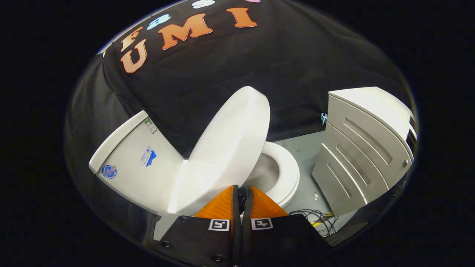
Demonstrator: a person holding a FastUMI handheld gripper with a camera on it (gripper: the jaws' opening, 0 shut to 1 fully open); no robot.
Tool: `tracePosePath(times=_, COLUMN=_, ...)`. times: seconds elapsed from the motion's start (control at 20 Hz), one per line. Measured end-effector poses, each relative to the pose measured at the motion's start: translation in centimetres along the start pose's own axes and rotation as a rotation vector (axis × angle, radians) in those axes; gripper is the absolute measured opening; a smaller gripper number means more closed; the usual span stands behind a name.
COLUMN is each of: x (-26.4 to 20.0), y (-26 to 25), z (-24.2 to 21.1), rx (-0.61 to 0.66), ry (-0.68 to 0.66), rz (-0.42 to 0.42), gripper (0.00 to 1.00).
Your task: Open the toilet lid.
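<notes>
While the gripper point(242, 191) has its fingers pressed close together with nothing between them, the smooth white plastic toilet lid point(230, 148) stands half raised just ahead, over the white seat point(287, 174). It looks hard, light and slippery; push under its rim.

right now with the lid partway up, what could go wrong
1. The toilet lid stands raised but tilted, not resting against the tank. The tool looks shut with its fingers just below the lid's edge; whether it touches the lid is unclear, so the lid might drop back onto the seat.
2. Pushed hard, the lid could knock against the tank.
3. Loose cables lie on the floor beside the toilet and could snag on withdrawal.
</notes>
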State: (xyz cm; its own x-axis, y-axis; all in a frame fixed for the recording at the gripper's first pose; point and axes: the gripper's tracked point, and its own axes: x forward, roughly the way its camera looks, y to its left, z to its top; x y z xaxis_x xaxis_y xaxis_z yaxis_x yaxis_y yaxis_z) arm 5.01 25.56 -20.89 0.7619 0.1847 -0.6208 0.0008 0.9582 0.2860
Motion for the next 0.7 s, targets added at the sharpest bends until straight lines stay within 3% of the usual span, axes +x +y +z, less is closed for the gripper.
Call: tracePosePath(times=0.7, x=-2.0, y=5.4, z=2.6, rx=-0.163, ry=-0.091, rz=-0.106, gripper=0.08)
